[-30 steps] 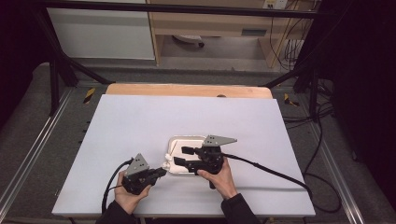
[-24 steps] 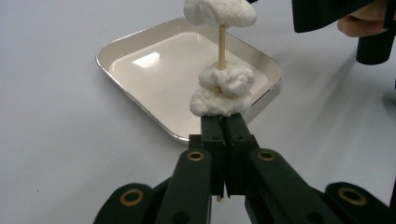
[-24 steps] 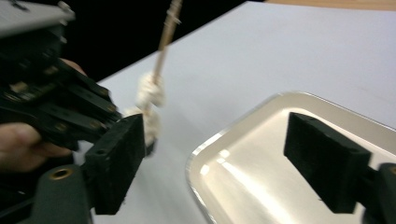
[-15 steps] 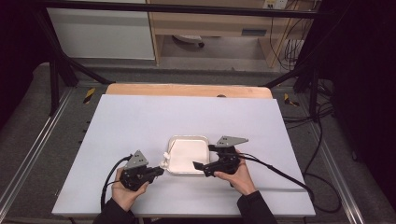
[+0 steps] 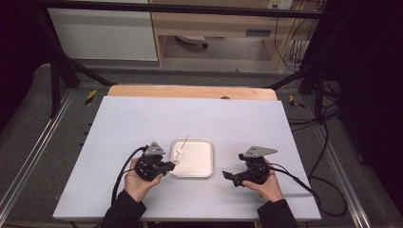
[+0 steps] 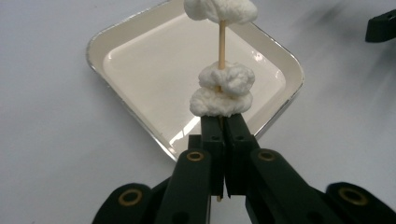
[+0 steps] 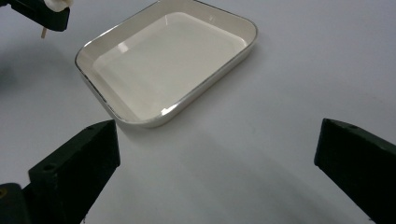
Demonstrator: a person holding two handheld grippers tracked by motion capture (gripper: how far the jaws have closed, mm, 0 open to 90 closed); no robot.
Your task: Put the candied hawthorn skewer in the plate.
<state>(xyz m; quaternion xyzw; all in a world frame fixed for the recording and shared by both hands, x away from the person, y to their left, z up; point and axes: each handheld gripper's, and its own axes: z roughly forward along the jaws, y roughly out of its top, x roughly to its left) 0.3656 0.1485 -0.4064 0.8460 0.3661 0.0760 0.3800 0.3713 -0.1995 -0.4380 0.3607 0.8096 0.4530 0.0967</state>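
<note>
the top marshmallow [image 6: 220, 9] is cut off at the upper edge of my left gripper view, so i can't see the skewer's far tip there; from the high view that tip is just a thin pale line over the tray. the skewer [image 6: 222, 44] runs up from my left gripper [image 6: 224, 128], whose jaws are clenched on its lower end, with two more marshmallows [image 6: 223, 88] stacked right above the pads. it hangs over the near left edge of the white tray [image 6: 140, 60], tilted toward the tray's middle. my right gripper [image 5: 229, 175] sits right of the tray, apart from it, its jaws having just been opening and now spread wide with nothing between them; in the right gripper view the left gripper's tip is clipped at the top left corner. nothing stands between the two grippers but the tray. all rests on a pale grey table [image 5: 142, 118] with a wooden strip [image 5: 190, 91] along its far edge; black frame bars and loose cables ring it, and the room beyond is dim.
</note>
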